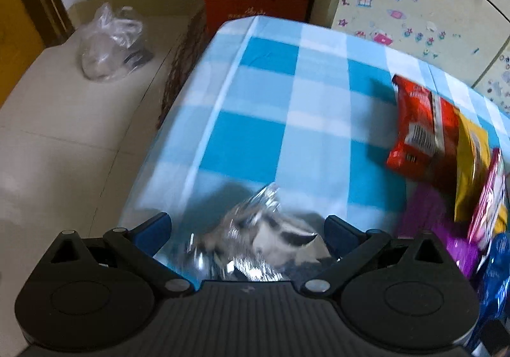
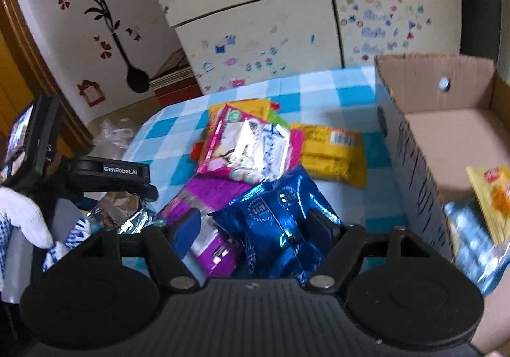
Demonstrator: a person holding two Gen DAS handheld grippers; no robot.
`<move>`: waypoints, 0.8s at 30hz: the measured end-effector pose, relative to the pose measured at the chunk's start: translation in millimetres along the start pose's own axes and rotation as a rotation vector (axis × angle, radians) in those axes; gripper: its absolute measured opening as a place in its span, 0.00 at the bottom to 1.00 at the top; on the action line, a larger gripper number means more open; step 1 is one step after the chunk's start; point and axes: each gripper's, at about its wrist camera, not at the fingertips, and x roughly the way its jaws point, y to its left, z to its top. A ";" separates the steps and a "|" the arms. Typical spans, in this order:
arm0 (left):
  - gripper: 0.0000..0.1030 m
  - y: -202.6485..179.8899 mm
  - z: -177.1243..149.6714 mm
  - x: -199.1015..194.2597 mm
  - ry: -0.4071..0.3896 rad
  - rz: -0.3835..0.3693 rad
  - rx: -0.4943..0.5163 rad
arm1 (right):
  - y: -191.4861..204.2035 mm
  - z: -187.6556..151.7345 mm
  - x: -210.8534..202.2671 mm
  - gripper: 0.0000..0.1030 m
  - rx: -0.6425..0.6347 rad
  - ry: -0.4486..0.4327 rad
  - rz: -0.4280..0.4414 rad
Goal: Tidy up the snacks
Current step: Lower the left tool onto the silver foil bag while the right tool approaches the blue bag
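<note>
Left claw spread wide around a silver packet. Right claw wide around a blue packet. Cardboard box stands right of the pile on the table.

Checked table: snack packets, cardboard box.

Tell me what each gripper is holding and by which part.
Neither holds anything. The left gripper stands open around a crumpled silver packet; the right gripper stands open around the blue foil packet, near its lower half.
</note>
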 end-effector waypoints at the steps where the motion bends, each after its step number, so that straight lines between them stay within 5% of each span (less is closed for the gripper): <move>1: 1.00 1.1 -4.3 -3.5 0.000 0.010 0.008 | 0.9 -1.5 -1.9 0.73 0.002 0.009 0.014; 8: 1.00 15.4 -28.9 -15.7 0.041 -0.006 -0.017 | 12.9 -11.1 -19.2 0.71 -0.017 0.097 0.123; 16: 1.00 26.6 -42.3 -30.3 0.026 -0.056 -0.076 | 6.7 -5.8 -30.9 0.74 0.009 0.011 0.005; 24: 1.00 12.9 -38.8 -23.6 0.019 -0.046 -0.037 | -1.0 -4.6 -11.2 0.79 0.071 0.033 -0.028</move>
